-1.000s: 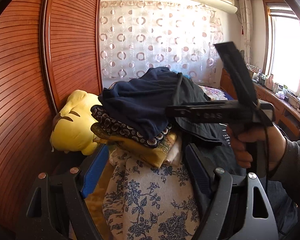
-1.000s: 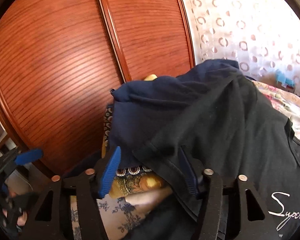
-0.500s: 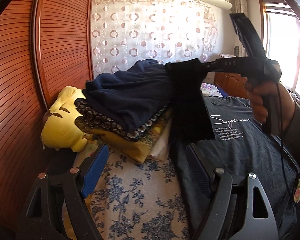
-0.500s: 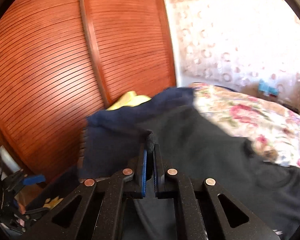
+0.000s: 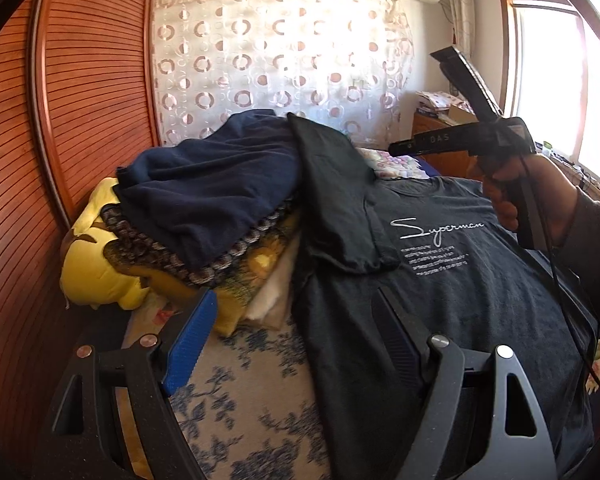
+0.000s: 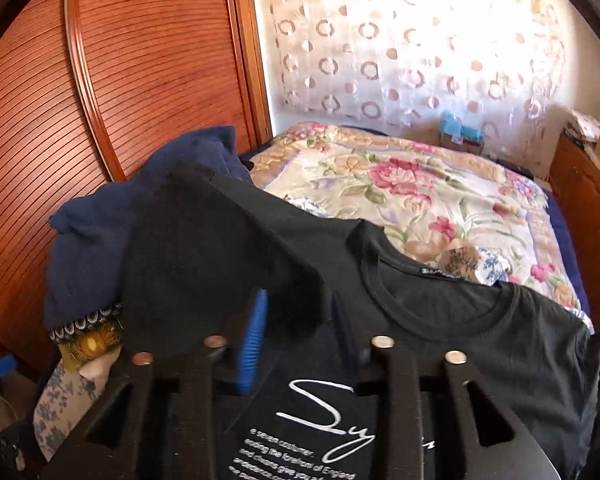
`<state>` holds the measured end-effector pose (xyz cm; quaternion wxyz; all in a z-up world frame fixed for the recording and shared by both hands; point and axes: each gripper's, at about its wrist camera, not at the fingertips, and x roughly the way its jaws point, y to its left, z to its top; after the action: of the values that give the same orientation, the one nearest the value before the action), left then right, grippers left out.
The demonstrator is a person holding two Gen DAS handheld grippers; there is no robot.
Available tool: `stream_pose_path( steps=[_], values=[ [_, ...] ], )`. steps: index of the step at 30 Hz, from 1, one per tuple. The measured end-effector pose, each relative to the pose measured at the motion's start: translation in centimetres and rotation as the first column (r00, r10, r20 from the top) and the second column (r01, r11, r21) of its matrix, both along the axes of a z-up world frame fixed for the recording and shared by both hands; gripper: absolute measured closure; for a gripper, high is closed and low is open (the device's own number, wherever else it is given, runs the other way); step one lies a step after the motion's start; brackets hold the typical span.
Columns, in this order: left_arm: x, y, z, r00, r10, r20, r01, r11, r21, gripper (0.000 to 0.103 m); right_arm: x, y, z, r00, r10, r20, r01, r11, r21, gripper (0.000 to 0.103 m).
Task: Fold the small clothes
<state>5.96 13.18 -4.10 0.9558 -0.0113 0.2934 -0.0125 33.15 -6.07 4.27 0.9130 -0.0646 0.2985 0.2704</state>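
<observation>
A black T-shirt (image 5: pixel 460 288) with white "Superman" script lies front-up on the bed; it also shows in the right wrist view (image 6: pixel 480 320). Its left sleeve (image 5: pixel 336 196) is folded in over the chest. My left gripper (image 5: pixel 296 336) is open and empty above the shirt's left lower edge. My right gripper (image 6: pixel 300 332) is open and empty just above the folded sleeve (image 6: pixel 220 264). The right gripper's body (image 5: pixel 472 136) shows held in a hand above the shirt.
A pile of folded clothes, topped by a navy garment (image 5: pixel 212 184), lies left of the shirt beside a yellow plush toy (image 5: pixel 96 272). A wooden slatted wardrobe (image 5: pixel 60 140) stands at the left. A floral bedspread (image 6: pixel 440 188) lies beyond the shirt's collar.
My right gripper carried the sleeve over onto the chest, opened and let it go, then lifted away. The left gripper stayed open near the shirt's left edge.
</observation>
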Motion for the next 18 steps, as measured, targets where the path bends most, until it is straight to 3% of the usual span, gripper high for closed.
stream_pose_path(
  steps=[2,6,13,18],
  values=[
    [0.5,-0.8,0.1,1.0,-0.014,0.003,0.014,1.0,-0.005,0.023,-0.2,-1.1,0.2,1.0,0.003,0.015,-0.003,1.0,0.016,0.047],
    [1.9,-2.7,0.6,0.997,-0.072,0.013,0.072,0.997,-0.013,0.023,-1.1,-5.0,-0.1,1.0,-0.002,0.028,0.002,0.999,0.032,0.046],
    [4.1,-7.8,0.9,0.977,-0.211,0.034,0.212,0.977,-0.011,0.02,-6.2,-12.5,-2.7,0.997,-0.056,0.06,0.056,0.998,-0.007,0.046],
    [6.8,-12.0,0.4,0.96,-0.281,-0.001,0.281,0.96,-0.017,0.02,-9.0,-18.5,-3.9,0.993,-0.105,0.048,0.106,0.994,-0.03,0.046]
  ],
)
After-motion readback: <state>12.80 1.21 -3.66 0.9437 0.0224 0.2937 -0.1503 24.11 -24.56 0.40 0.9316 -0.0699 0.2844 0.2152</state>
